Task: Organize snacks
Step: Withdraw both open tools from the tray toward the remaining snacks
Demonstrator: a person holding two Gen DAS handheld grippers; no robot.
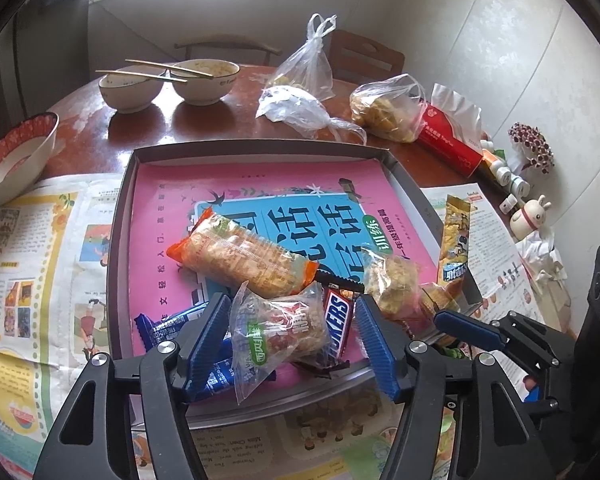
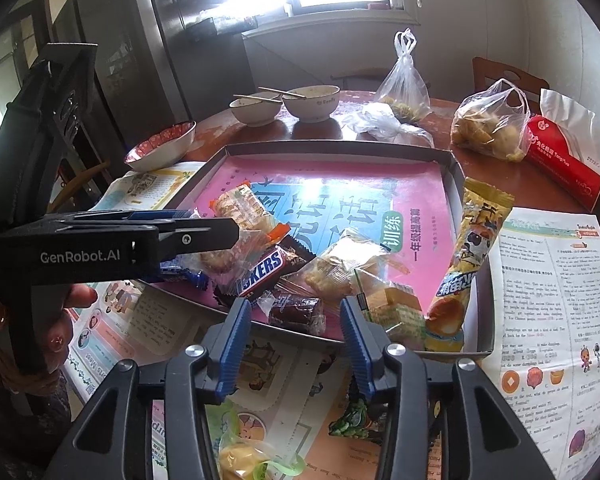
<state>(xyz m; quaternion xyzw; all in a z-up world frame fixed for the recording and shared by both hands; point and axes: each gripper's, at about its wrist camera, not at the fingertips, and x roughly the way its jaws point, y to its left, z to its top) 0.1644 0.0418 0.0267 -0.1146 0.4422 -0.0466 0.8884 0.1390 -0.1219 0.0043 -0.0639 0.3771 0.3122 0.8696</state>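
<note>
A grey tray (image 1: pixel 118 216) lined with a pink book holds several snacks: an orange cracker pack (image 1: pixel 240 256), a Snickers bar (image 1: pixel 338 320), a blue bar (image 1: pixel 168 326) and a clear nut-bar packet (image 1: pixel 284 332). My left gripper (image 1: pixel 290 320) is open, its fingers either side of the clear packet. My right gripper (image 2: pixel 292 320) is open and empty at the tray's (image 2: pixel 332 146) near edge, just before a dark red candy (image 2: pixel 296 312). A yellow stick pack (image 2: pixel 468 264) lies on the tray's right side.
Newspaper (image 2: pixel 548 300) covers the table around the tray. Two bowls with chopsticks (image 1: pixel 168 80), a red-rimmed bowl (image 1: pixel 16 152), plastic food bags (image 1: pixel 388 108) and a red tissue pack (image 1: pixel 452 140) stand behind. More wrapped snacks (image 2: pixel 244 452) lie on the newspaper near me.
</note>
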